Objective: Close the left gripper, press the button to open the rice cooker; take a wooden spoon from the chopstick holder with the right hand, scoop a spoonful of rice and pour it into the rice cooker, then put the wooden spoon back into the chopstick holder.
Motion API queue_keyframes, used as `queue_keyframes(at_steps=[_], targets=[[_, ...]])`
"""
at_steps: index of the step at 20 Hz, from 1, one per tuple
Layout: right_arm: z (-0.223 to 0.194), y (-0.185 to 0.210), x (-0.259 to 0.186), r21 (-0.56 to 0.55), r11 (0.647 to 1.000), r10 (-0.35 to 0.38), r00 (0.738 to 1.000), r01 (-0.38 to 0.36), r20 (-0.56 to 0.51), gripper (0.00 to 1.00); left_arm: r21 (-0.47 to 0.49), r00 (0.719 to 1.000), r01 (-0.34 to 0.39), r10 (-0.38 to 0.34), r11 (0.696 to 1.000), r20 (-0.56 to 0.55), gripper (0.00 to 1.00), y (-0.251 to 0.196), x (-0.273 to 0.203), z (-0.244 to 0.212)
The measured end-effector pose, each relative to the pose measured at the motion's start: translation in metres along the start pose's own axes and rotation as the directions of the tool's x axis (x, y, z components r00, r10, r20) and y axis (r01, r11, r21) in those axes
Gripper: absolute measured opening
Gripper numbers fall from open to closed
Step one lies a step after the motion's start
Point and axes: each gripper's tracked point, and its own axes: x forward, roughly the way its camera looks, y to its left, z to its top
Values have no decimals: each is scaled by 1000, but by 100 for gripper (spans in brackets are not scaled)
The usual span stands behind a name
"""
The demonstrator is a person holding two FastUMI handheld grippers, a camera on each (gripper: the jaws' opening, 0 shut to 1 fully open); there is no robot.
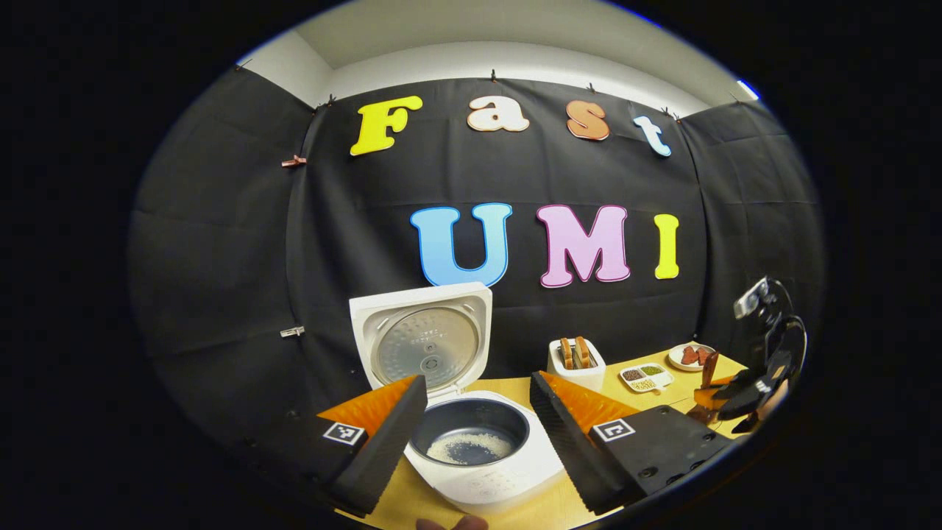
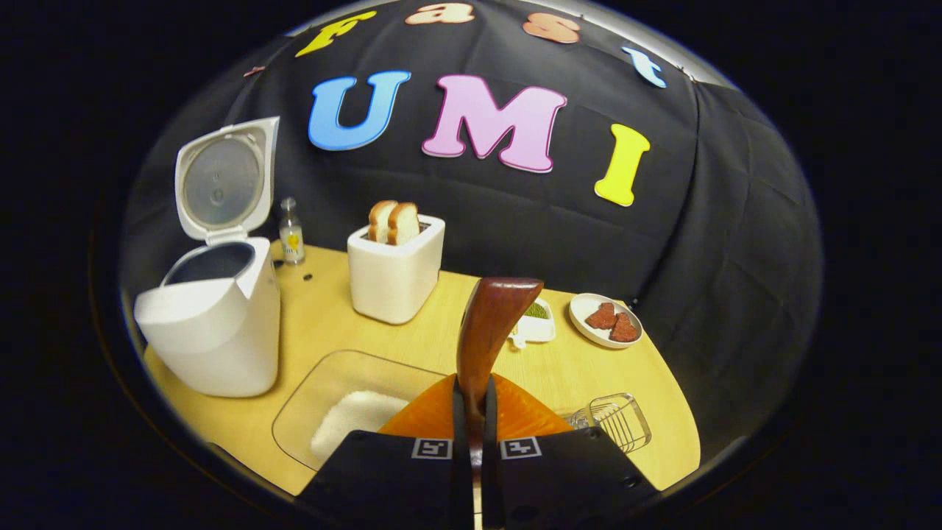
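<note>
1. Left gripper view: the left gripper [image 1: 477,412] is held over the rice cooker [image 1: 482,442], and its two black fingers [image 1: 386,442] are spread wide apart with nothing between them.
2. The cooker is white, and its lid [image 1: 423,335] is swung up and stands open at the back.
3. A dark pot is seen inside the cooker, and a little white rice [image 1: 469,446] is spread on its bottom.
4. The right gripper [image 1: 758,383] is seen far off at the right edge of this view, with something brown at it.
5. In the right gripper view, the spoon [image 2: 487,331] is pinched between the right gripper's [image 2: 471,412] two fingers, which are almost together.
6. The spoon is dark red-brown, smooth and shiny, and it is held upright with its wide end at the top.
7. A clear tray [image 2: 324,390] with a heap of white rice [image 2: 353,430] is seen just below and left of the spoon.
8. A wire holder [image 2: 614,419] is seen on the table [image 2: 324,316] to the right of the gripper.
9. A white toaster [image 2: 395,272] with two slices of bread is seen behind, and the cooker stands at the left.
</note>
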Motion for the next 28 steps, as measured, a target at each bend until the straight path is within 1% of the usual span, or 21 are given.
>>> queue_keyframes(at_steps=[2,3,4,5,6,7,8,9,10,12,15,17,18,19,20,22,23,26,28], targets=[[-16,9,7,-60,998,-22,999,20,-37,9,-9,1000,-3,3,1000,1,96,6,-1,-2],[-26,13,9,-70,997,-30,997,25,-65,9,-10,1000,-4,4,1000,-1,97,9,-1,-3],[-27,15,10,-54,998,-46,997,42,-68,9,-10,1000,-4,4,1000,-2,97,11,-1,-5],[-25,13,11,-14,998,-69,995,69,-66,5,-12,1000,-2,2,1000,-3,97,12,-2,-6],[-28,15,11,59,995,-70,994,75,-79,9,-16,1000,-3,3,1000,-3,96,14,-3,-6],[-30,20,12,155,985,-57,994,71,-95,9,-20,1000,-6,6,1000,-2,96,17,-4,-7],[-33,22,14,261,963,-44,993,72,-110,9,-22,1000,-12,12,1000,1,96,19,-5,-5],[-34,20,16,357,931,-38,993,77,-115,9,-21,1000,-14,14,1000,6,97,21,-6,-4],[-34,20,19,449,891,-18,993,69,-118,9,-18,1000,-13,13,1000,12,97,22,-7,-2],[-33,25,21,592,806,44,994,25,-102,9,-15,1000,-11,11,1000,18,97,22,-8,-3],[-37,21,23,723,691,120,990,-29,-75,9,-22,1000,-11,11,1000,21,96,23,-8,-2],[-36,16,20,796,603,160,986,-58,-49,9,-27,1000,-11,11,1000,19,96,23,-7,-3],[-34,11,18,827,558,163,986,-71,-25,9,-29,1000,-10,10,1000,18,97,22,-8,-3],[-29,6,15,849,522,165,986,-84,-4,9,-28,1000,-9,9,1000,19,97,21,-7,-3],[-25,1,11,864,494,166,986,-99,17,9,-26,1000,-9,9,1000,20,97,21,-7,-1],[-12,-14,4,881,456,155,986,-128,63,9,-28,1000,-8,8,1000,22,97,19,-7,0],[-8,-20,1,892,431,149,985,-139,82,9,-29,1000,-7,8,1000,25,97,18,-7,0],[3,-32,-7,929,330,155,980,-169,123,9,-41,1000,-4,5,999,24,97,15,-8,-1],[7,-41,-11,945,276,155,978,-175,136,9,-46,1000,1,0,999,20,97,14,-9,-4]])
